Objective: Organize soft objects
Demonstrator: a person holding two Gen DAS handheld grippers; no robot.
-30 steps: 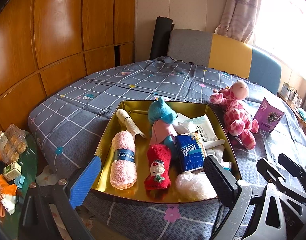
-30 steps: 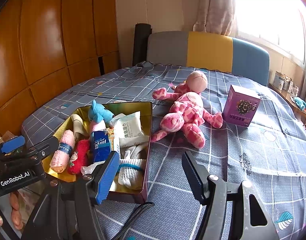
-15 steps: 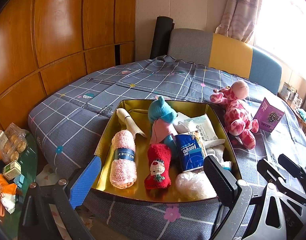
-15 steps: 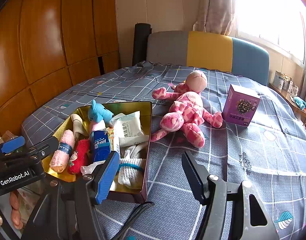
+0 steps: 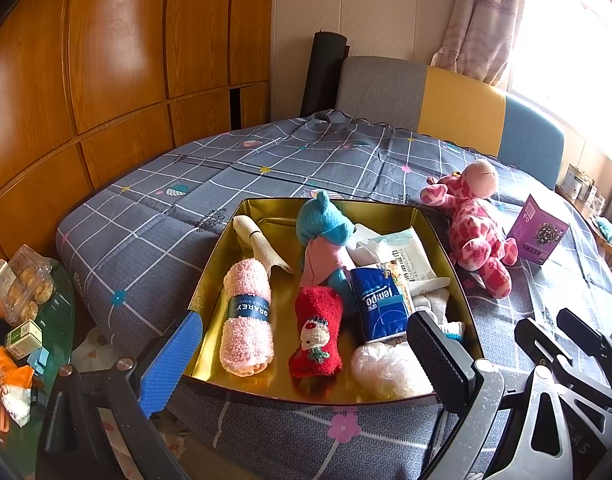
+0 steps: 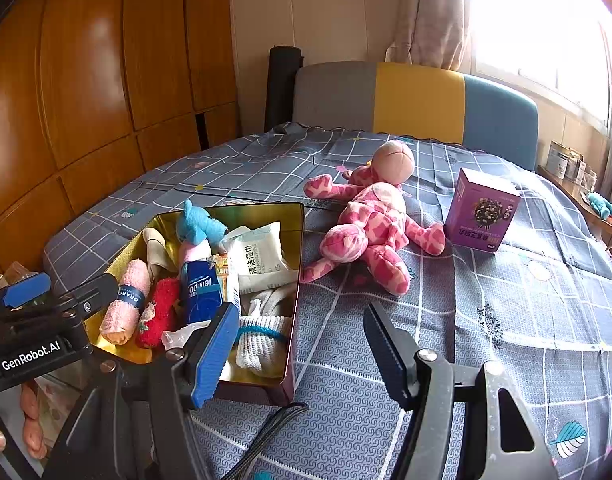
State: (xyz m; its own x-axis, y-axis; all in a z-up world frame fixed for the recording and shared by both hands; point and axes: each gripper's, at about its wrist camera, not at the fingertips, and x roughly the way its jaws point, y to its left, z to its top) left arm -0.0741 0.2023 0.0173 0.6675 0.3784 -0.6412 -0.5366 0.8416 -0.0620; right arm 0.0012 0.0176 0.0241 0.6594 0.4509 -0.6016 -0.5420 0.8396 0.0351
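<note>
A wood-panelled room holds a bed (image 6: 505,320) spread with a grey checked cover, a grey, yellow and blue headboard behind it and a bright window at the right. At the left, the left hand-held gripper (image 5: 302,354) hangs released and empty, jaws wide, just short of the near wall of the gold rectangular metal tin (image 5: 210,272). Inside the tin, from left to right, lie a rolled pink fluffy towel with a dark band (image 5: 248,316), a red fuzzy sock with a face (image 5: 317,330), a blue tissue packet (image 5: 381,304) and a white wet-wipe pack (image 5: 405,254), with a blue plush toy (image 5: 321,224) at the back. To the right of the tin, on the cover, sprawls the pink spotted plush giraffe (image 6: 369,224), apparently the one soft thing not yet stowed. Its long axis runs from near-left to far-right, head away. It lies ahead of the right hand-held gripper (image 6: 302,346), which is likewise spread and empty, and that one looks nearer to it. A purple cardboard box (image 6: 481,210) stands further right.
</note>
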